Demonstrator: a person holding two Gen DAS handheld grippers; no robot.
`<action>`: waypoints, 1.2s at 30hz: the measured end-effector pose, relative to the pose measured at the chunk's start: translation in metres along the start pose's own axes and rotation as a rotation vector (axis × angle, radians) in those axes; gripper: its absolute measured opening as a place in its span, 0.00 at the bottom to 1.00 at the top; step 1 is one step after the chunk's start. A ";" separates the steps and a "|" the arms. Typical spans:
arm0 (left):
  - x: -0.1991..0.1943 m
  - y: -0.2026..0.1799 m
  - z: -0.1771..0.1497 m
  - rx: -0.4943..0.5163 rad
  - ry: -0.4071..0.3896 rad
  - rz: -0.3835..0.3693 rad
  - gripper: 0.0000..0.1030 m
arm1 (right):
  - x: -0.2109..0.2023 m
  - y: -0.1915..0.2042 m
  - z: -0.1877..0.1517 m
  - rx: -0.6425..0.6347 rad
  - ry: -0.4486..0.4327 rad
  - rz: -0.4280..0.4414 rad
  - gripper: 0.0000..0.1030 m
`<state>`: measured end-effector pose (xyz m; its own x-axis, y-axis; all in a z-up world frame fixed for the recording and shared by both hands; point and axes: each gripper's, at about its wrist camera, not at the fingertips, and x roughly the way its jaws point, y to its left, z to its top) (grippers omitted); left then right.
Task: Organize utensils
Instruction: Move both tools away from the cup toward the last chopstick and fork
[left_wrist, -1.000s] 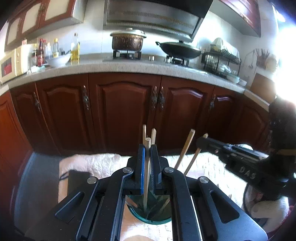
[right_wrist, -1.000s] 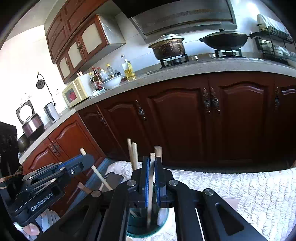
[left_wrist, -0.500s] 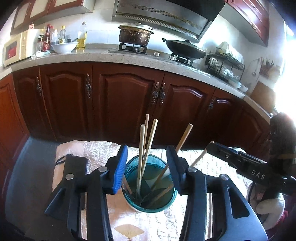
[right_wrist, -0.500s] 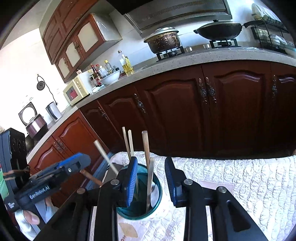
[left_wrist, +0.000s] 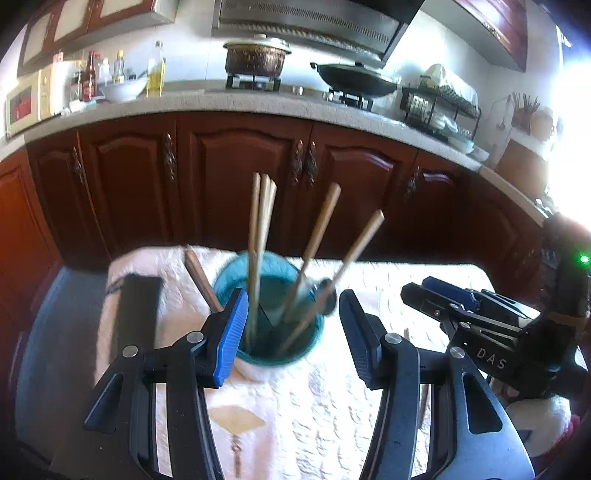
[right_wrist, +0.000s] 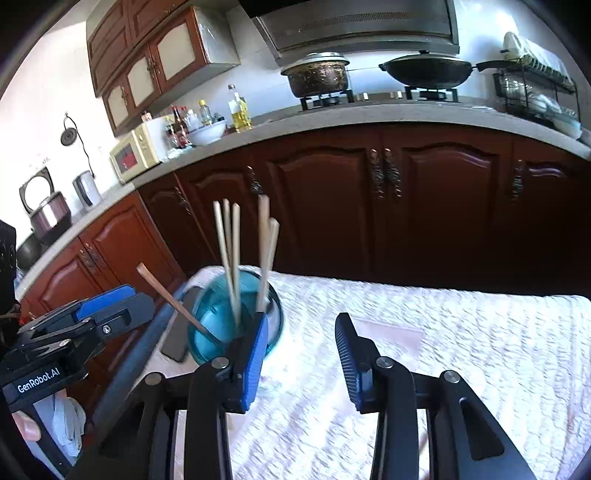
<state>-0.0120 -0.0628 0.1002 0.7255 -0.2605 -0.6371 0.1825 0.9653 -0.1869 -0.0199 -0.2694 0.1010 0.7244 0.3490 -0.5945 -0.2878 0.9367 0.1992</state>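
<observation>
Behind the white cloth (left_wrist: 314, 398) stand dark cabinets. Both the left gripper (left_wrist: 290, 332) and right gripper (right_wrist: 299, 354), clamped on chopsticks (left_wrist: 258, 236) a second ago, now gape empty beside the cup (left_wrist: 273, 354). That pair looks filed away.

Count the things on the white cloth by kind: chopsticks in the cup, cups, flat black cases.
Chopsticks in the cup: 6
Teal cup: 1
Black case: 1
Total: 8
</observation>
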 end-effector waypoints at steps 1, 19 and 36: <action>0.003 -0.003 -0.003 -0.006 0.010 0.002 0.49 | -0.002 -0.003 -0.005 0.001 0.002 -0.012 0.36; 0.055 -0.062 -0.049 0.086 0.105 0.014 0.49 | -0.043 -0.090 -0.056 0.105 0.082 -0.178 0.39; 0.082 -0.081 -0.061 0.102 0.162 -0.026 0.49 | -0.046 -0.132 -0.087 0.173 0.143 -0.243 0.39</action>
<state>-0.0076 -0.1640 0.0173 0.6047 -0.2771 -0.7467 0.2719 0.9530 -0.1334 -0.0693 -0.4115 0.0345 0.6601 0.1187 -0.7417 0.0025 0.9871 0.1602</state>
